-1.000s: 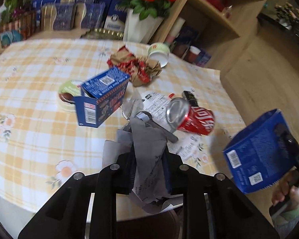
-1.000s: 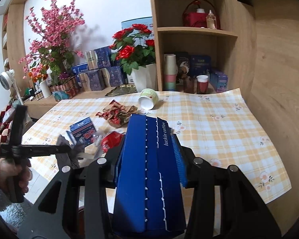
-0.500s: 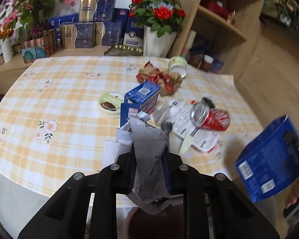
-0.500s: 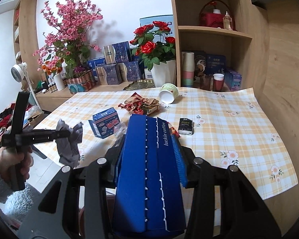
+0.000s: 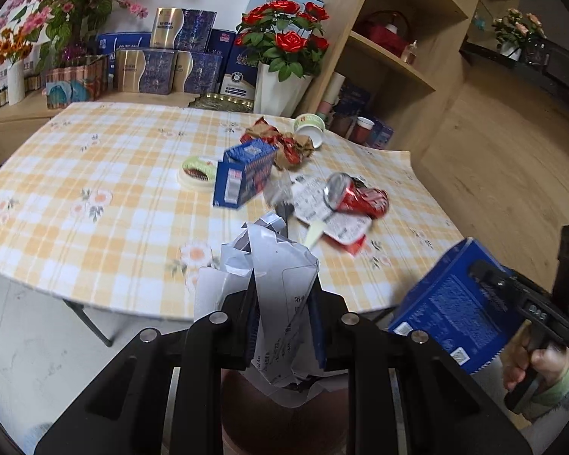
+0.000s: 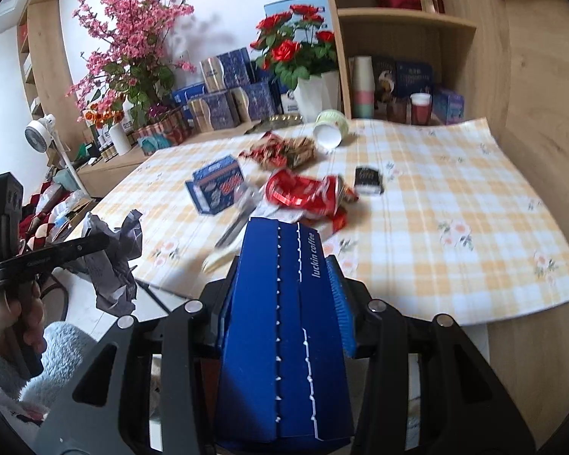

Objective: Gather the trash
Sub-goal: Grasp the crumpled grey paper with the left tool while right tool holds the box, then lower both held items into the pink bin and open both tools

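Now left gripper (image 5: pixel 282 303) pinches crumpled paper (image 5: pixel 273 276) upright; right gripper (image 6: pixel 284 303) clamps blue carton (image 6: pixel 284 341) lengthwise.

- Left wrist view: we look forward along the left gripper (image 5: pixel 282 303) from off the near edge of the table (image 5: pixel 95 174), angled down across the checked cloth toward the shelf unit (image 5: pixel 390 57).
- Right wrist view: we look along the right gripper (image 6: pixel 284 295) from beside the same edge, aimed more level.
- Overlap: both views catch the crushed red can (image 5: pixel 354 197) (image 6: pixel 307 189), and each camera sees the other gripper at its frame edge.
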